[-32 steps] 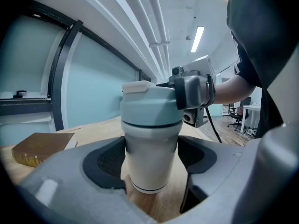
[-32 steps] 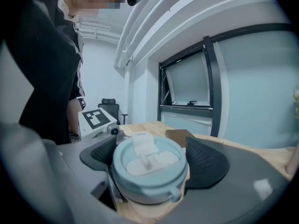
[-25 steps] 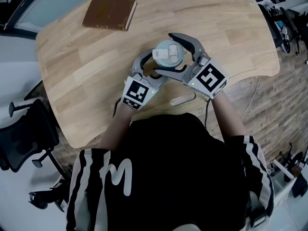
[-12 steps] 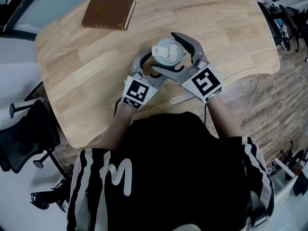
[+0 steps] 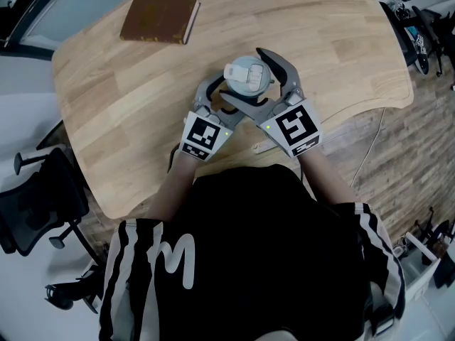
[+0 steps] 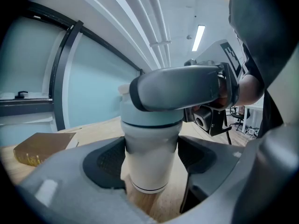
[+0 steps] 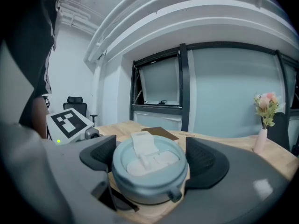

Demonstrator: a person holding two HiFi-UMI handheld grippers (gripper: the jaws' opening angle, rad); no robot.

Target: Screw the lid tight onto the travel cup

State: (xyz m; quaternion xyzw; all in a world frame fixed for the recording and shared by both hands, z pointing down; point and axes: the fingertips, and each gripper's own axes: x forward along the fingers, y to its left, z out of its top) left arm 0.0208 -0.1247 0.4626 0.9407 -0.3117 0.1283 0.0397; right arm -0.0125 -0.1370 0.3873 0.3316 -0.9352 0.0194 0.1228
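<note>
Standing on a wooden tabletop point(image 5: 128, 98) beside glass walls point(image 7: 229, 92), the travel cup point(image 6: 148, 143) is being gripped.
The left gripper point(image 6: 150, 164) fingers are clasping its body; the right gripper point(image 7: 148, 158) fingers are clamping the lid point(image 5: 248, 75).

This looks like an office or lab workroom. A large light wooden table with rounded edges point(image 5: 128, 84) stands on a wood-plank floor point(image 5: 398, 155), with a black swivel office chair on castors point(image 5: 28, 204) beside it. Pale glass partition walls in dark metal frames point(image 7: 159, 90) enclose the room, and a long white strip light point(image 6: 198, 37) and white ceiling pipes point(image 6: 154, 22) run overhead. A brown hardcover book point(image 5: 160, 20) and a small white vase of pink flowers point(image 7: 264, 120) sit on the table. Black equipment point(image 5: 426, 41) crowds the floor at one side.
</note>
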